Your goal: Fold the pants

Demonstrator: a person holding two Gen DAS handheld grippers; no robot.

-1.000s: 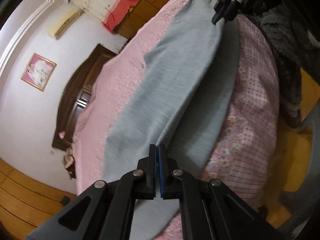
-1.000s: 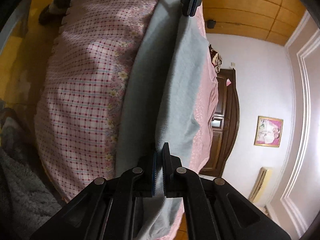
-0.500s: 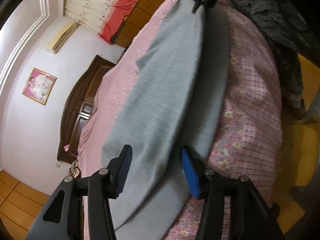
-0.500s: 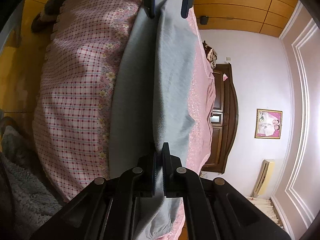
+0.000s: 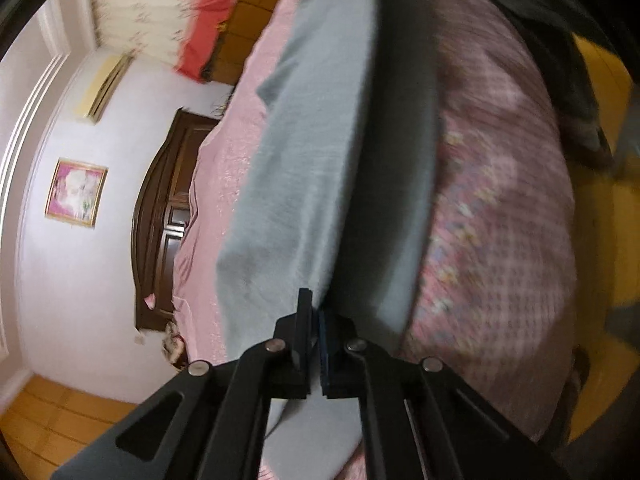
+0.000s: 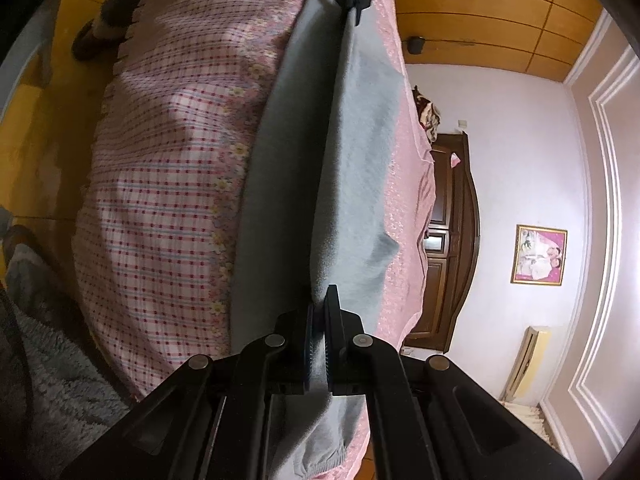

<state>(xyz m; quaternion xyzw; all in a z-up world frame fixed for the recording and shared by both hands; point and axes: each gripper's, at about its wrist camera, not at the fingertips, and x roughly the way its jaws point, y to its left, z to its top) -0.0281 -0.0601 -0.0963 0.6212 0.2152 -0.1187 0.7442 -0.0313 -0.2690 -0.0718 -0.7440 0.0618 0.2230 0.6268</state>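
Grey pants [image 5: 304, 184] lie stretched along the edge of a bed with a pink cover [image 5: 224, 160], one layer lifted as a ridge between both grippers. My left gripper [image 5: 315, 312] is shut on the pants' edge at one end. My right gripper [image 6: 318, 308] is shut on the pants [image 6: 360, 184] at the other end, near the elastic hem [image 6: 320, 464]. The left gripper also shows at the top of the right wrist view [image 6: 354, 4], pinching the cloth. The right gripper is out of the left wrist view.
A pink checked bed skirt [image 6: 160, 184] hangs down the bed's side. A grey fluffy rug [image 6: 48, 380] lies on the yellow floor. A dark wooden headboard [image 6: 452, 240] stands against the white wall. A slipper [image 6: 96, 40] lies by the bed.
My left gripper opened half a second ago and has now shut again on the pants' edge. My right gripper has stayed shut on the cloth.
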